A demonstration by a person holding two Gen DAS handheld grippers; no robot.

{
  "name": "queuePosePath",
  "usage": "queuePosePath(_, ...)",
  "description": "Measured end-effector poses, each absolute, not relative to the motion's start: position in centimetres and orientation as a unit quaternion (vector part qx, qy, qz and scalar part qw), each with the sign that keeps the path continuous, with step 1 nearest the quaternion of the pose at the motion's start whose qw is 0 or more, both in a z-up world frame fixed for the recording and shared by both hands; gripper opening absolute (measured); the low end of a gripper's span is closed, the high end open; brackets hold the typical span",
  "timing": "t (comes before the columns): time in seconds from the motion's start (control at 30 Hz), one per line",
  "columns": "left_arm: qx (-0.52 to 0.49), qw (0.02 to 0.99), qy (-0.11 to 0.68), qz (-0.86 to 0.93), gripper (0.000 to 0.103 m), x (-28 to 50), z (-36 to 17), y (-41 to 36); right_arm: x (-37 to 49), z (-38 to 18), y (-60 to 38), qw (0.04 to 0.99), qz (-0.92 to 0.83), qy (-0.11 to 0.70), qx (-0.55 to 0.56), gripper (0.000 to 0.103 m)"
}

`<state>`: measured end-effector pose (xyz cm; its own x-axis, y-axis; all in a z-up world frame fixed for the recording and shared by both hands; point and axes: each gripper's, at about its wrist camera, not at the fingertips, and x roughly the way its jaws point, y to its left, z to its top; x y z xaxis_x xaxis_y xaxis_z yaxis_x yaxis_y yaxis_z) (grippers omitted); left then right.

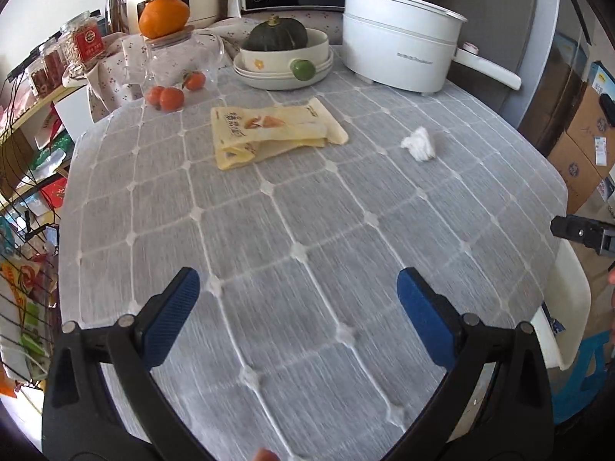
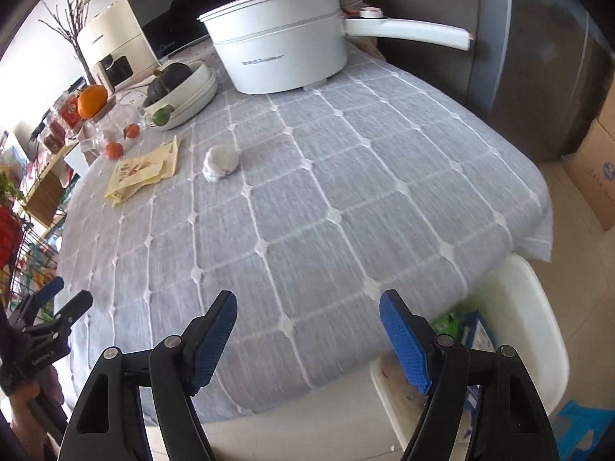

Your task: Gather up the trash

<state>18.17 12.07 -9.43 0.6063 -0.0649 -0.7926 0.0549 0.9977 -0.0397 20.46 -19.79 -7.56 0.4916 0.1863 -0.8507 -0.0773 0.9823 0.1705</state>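
Trash still lies on the desk [image 1: 346, 230] as both grippers hang over its near edge with nothing in them. The left gripper [image 1: 298, 303] has its blue-padded fingers [image 1: 173, 315] spread wide above bare grey checked cloth; the right gripper [image 2: 307, 330] also shows its fingers [image 2: 213, 342] well apart, one over the cloth and the other out past the desk's near right corner, with nothing between them.

Two pieces remain to be collected. A flattened yellow snack wrapper [image 1: 269, 130] lies toward the far left of the desk, just in front of a few small tangerines [image 1: 169, 96]. A crumpled white tissue [image 1: 419, 144] sits apart from it, further toward the right edge and in front of the white electric pot [image 1: 399, 50] standing at the far edge. Neither piece is touched by any gripper; both are well away from the fingers.

Beside the near right corner, below the desk's edge, stands a white bin [image 2: 515, 307] with some green and blue packaging visible inside, which suggests that part of the collecting may already be done, though the frames cannot confirm how it got there.

The bowl holding a dark squash [image 1: 276, 34] and the jars along the far left appear to be household goods, not trash. By this reading, the job is partway through at best, with two pickups and two drops outstanding.
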Motion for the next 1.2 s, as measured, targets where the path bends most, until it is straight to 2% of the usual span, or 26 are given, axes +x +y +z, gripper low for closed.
queuePosePath(0.13,-0.076,0.891,0.447,-0.028,0.095,22.9,-9.6,15.7,24.5,-8.2,-16.5,0.866,0.1,0.489,0.042,0.078)
queuePosePath(0.3,-0.117,0.885,0.45,-0.022,0.085,27.9,-10.7,17.8,29.6,-9.5,-12.9,0.87,0.127,0.476,0.021,0.078)
queuePosePath(0.4,-0.131,0.88,0.456,-0.017,0.074,30.4,-11.8,18.6,32.0,-10.3,-11.5,0.871,0.135,0.472,0.017,0.078)
queuePosePath(0.47,-0.135,0.875,0.464,-0.016,0.063,31.6,-12.5,18.9,33.5,-11.0,-10.8,0.871,0.139,0.471,0.019,0.078)
queuePosePath(0.6,-0.156,0.873,0.46,-0.03,0.054,32.5,-13.2,19.1,35.2,-12.2,-9.9,0.871,0.145,0.469,0.022,0.078)
queuePosePath(0.7,-0.153,0.873,0.462,-0.035,0.038,32.9,-13.1,19.0,35.7,-12.7,-9.5,0.875,0.145,0.461,0.027,0.078)
queuePosePath(0.77,-0.144,0.873,0.464,-0.036,0.008,33.0,-13.0,18.8,35.7,-12.7,-9.3,0.879,0.147,0.452,0.026,0.071)
queuePosePath(0.8,-0.142,0.873,0.464,-0.035,0.003,33.1,-13.0,18.8,35.7,-12.6,-9.3,0.881,0.146,0.449,0.025,0.067)
queuePosePath(0.87,-0.144,0.873,0.465,-0.037,0.003,33.0,-13.1,18.9,35.8,-12.6,-9.2,0.881,0.146,0.449,0.021,0.043)
queuePosePath(0.9,-0.144,0.873,0.465,-0.037,0.002,33.0,-13.1,18.9,35.8,-12.6,-9.2,0.88,0.15,0.451,0.021,0.037)
queuePosePath(1.0,-0.146,0.874,0.46,-0.044,0.0,32.4,-12.8,18.5,35.4,-12.2,-9.5,0.879,0.154,0.452,0.021,0.033)
queuePosePath(1.2,-0.138,0.878,0.452,-0.073,0.0,30.7,-11.3,17.2,34.0,-11.2,-10.7,0.879,0.153,0.452,0.016,0.033)
